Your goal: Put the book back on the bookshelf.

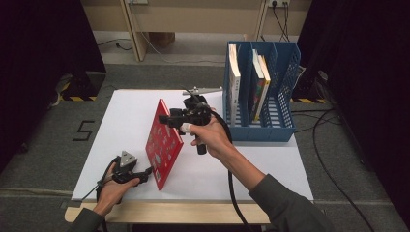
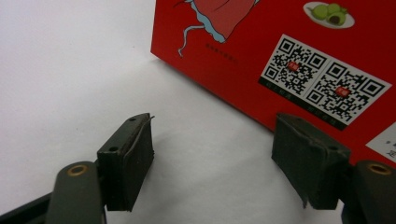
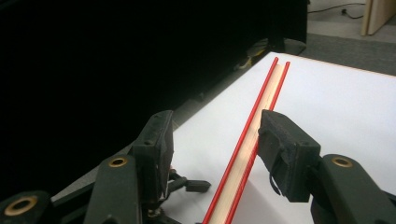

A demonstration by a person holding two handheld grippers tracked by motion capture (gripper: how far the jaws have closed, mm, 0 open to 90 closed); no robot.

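Red book (image 1: 164, 142) is standing on its long edge on the white table (image 1: 241, 164), near the middle, leaning a bit. Right gripper (image 1: 167, 118) is sitting over its top far corner, jaws standing moderately wide and straddling the page edge; in the right gripper view one pad is touching the book (image 3: 247, 154) while the other is staying clear, so nothing is clamping it. Left gripper (image 1: 147, 174) is resting on the table at 7 o'clock of the book, jaws spread apart and holding nothing, one jaw just beside the back cover (image 2: 280, 37).

Risk: the book is likely balancing against a single pad, so any lift or sideways nudge is probably tipping it flat or sliding its bottom edge. Closing off-centre is risking a grip on one cover alone, letting the pages fan open.

Blue file rack (image 1: 285, 72) is standing at 2 o'clock of the book: left slot is holding one pale book (image 1: 234, 82), middle slot two books (image 1: 260, 84), right slot is looking empty
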